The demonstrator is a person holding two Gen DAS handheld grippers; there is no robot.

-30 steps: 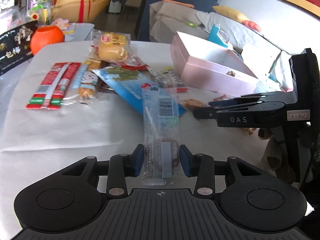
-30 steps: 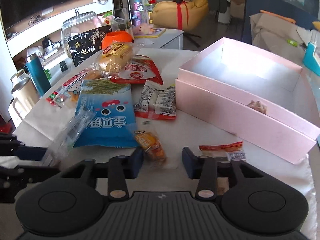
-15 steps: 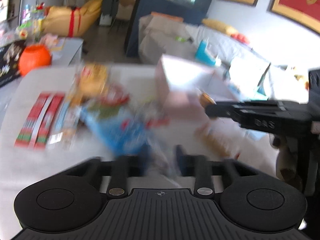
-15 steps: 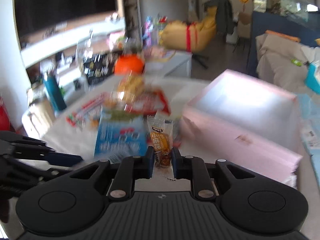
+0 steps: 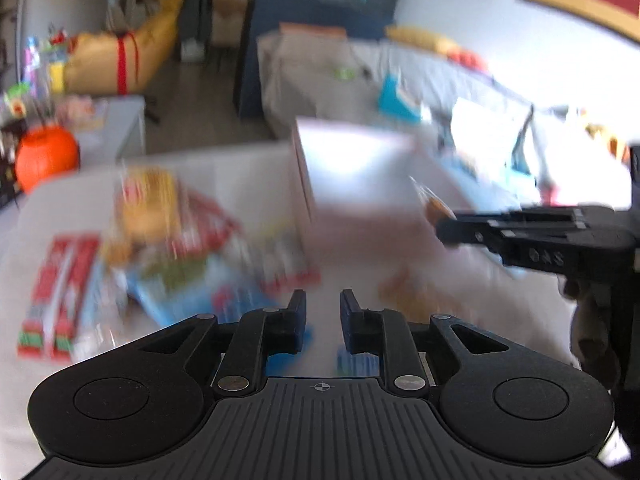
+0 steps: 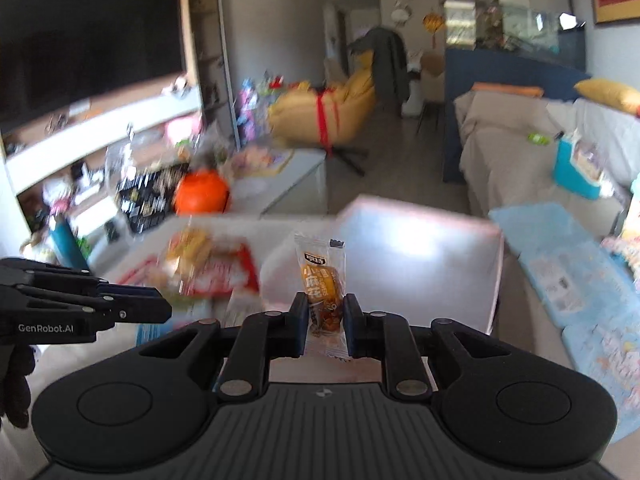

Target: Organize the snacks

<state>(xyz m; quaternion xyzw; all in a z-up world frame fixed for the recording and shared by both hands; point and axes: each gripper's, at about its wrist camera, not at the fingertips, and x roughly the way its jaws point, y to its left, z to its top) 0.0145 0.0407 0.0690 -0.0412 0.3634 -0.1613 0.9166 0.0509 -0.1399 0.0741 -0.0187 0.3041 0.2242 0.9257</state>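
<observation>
Above the pink box [image 6: 420, 256] at twelve o'clock, holding the orange snack packet [image 6: 324, 292] in the right gripper [image 6: 325, 326], left gripper [image 5: 322, 316] pinched narrow on clear wrapping, possibly slipping out.

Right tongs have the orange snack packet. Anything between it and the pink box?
Nothing visible does. The orange snack packet stands upright in the right tongs, and the open pink box lies directly beyond it. The left tongs sit off to the left, out of that path. The view is motion-blurred.
</observation>
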